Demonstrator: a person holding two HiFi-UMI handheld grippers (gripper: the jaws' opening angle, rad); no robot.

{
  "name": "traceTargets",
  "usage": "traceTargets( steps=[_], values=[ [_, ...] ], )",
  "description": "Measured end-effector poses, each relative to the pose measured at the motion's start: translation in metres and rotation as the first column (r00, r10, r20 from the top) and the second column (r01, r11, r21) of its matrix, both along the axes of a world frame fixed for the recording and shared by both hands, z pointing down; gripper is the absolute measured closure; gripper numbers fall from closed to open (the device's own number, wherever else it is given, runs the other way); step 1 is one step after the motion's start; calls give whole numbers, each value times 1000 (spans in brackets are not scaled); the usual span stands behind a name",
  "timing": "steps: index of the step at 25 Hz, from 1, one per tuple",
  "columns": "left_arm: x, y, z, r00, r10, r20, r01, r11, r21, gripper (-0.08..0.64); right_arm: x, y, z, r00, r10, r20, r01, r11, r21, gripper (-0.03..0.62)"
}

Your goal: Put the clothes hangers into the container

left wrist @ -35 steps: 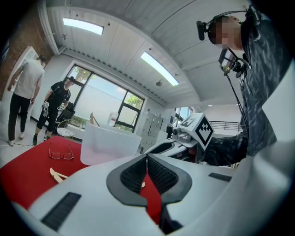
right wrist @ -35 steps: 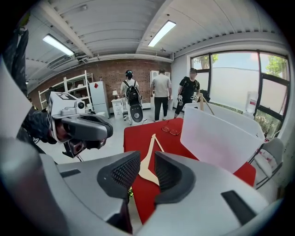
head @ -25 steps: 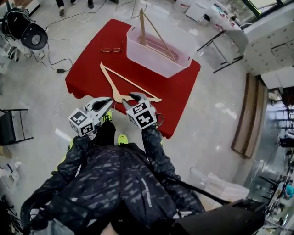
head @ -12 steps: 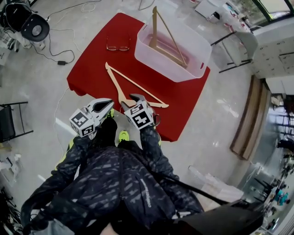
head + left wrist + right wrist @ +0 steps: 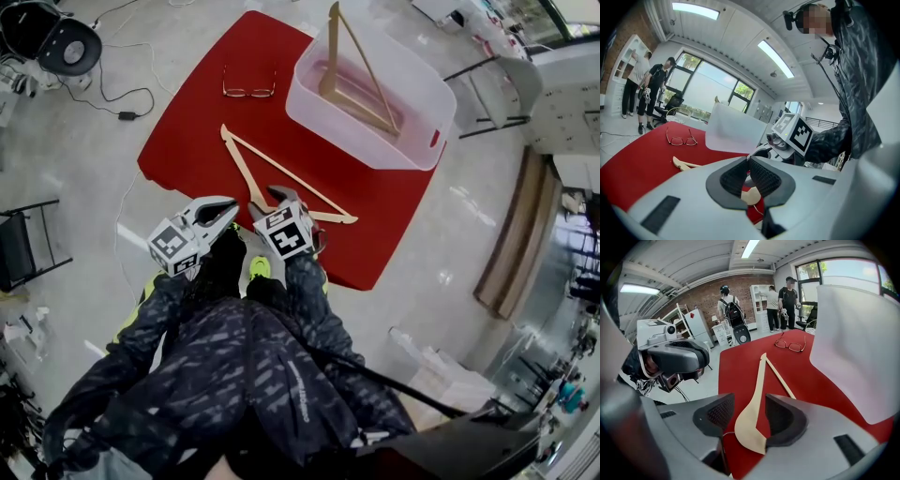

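A wooden hanger (image 5: 291, 175) lies flat on the red table (image 5: 197, 141). Its neck points at the near edge. My right gripper (image 5: 278, 195) is at that neck with its jaws opening. In the right gripper view the hanger (image 5: 759, 380) runs between the pads of the right gripper (image 5: 749, 401), which stand apart. My left gripper (image 5: 230, 204) hovers just left of it, and the left gripper view shows the left gripper (image 5: 749, 161) shut and empty. A second hanger (image 5: 330, 56) stands upright in the translucent container (image 5: 356, 141) at the table's far right.
A pair of glasses (image 5: 248, 91) lies on the table left of the container. On the floor, a black chair (image 5: 61, 42) and cables are at the far left, and a folding stand (image 5: 23, 253) is nearer. People stand by shelves in the background (image 5: 787, 296).
The head view has drifted, so the table and container now sit higher and further right. Both grippers stay at the hanger's neck by the near edge.
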State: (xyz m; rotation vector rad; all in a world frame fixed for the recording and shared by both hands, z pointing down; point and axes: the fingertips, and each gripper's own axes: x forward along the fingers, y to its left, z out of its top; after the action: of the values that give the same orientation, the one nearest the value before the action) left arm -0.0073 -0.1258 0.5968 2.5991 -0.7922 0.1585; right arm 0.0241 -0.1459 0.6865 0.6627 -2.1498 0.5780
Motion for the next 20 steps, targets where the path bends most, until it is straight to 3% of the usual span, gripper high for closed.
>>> traceTargets(
  steps=[20],
  values=[
    [-48, -44, 35, 1000, -12, 2, 12, 997, -82, 547, -30, -30, 70, 994, 10, -106, -18, 997, -73, 376]
  ],
)
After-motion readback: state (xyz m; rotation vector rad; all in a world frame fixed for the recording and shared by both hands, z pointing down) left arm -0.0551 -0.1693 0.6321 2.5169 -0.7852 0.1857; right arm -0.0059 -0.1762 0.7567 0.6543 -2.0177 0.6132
